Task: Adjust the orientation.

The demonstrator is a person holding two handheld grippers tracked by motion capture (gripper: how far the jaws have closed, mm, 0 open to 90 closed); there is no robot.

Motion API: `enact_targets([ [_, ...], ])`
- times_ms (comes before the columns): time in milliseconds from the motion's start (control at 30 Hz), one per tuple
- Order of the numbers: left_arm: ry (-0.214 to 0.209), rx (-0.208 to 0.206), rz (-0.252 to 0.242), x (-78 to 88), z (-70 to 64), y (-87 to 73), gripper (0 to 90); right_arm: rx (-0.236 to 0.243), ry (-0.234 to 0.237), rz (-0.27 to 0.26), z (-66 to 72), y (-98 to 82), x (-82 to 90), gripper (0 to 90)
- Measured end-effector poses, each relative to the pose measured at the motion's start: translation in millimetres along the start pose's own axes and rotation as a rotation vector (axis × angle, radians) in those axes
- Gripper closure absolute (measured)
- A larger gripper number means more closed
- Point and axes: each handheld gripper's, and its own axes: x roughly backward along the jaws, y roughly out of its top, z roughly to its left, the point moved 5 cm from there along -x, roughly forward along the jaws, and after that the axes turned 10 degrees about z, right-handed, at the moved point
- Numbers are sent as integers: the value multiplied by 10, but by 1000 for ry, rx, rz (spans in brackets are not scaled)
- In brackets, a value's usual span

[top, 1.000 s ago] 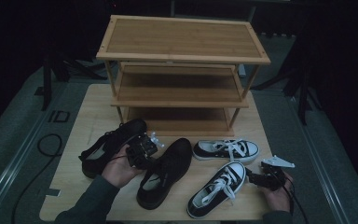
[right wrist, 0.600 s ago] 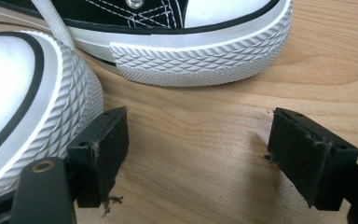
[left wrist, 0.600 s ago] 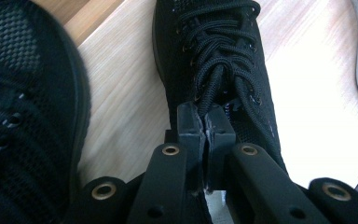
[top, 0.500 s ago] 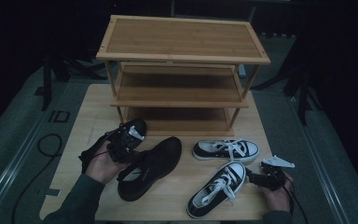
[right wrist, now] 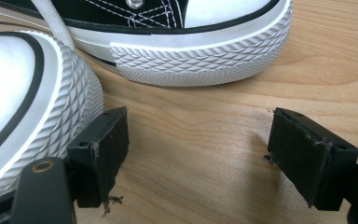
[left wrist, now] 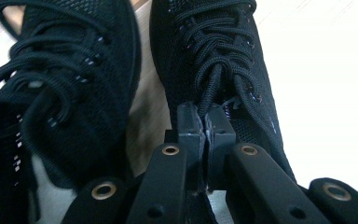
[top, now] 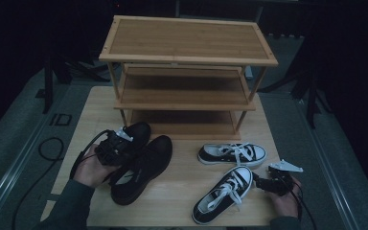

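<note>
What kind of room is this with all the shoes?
Probably a staged work table in a dark recording room, not a home hallway: a bamboo shoe rack stands on a wooden table, cables trail over grey floor, and black curtains hang around.

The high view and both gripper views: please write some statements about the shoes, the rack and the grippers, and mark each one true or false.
1. The left gripper is shut on the black shoe, at its tongue or laces. True.
2. The right gripper holds a sneaker. False: its jaws stand open over bare table, with the nearer sneaker beside one jaw.
3. Two black-and-white sneakers lie on the table, the farther sneaker closer to the rack. True.
4. A shoe already stands on the wooden rack. False: all its shelves are bare.
5. The second black shoe lies beside the held one. True.
</note>
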Motion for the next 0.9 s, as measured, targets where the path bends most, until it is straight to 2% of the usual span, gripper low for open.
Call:
enact_targets([
  [233,14,14,8,28,64,-83,878,0,0,0,0,0,0,202],
  [367,14,6,10,33,87,-97,878,0,0,0,0,0,0,202],
  [600,38,1,29,60,131,-153,877,0,0,0,0,0,0,202],
  [900,48,20,27,90,210,-259,876,0,0,0,0,0,0,202],
])
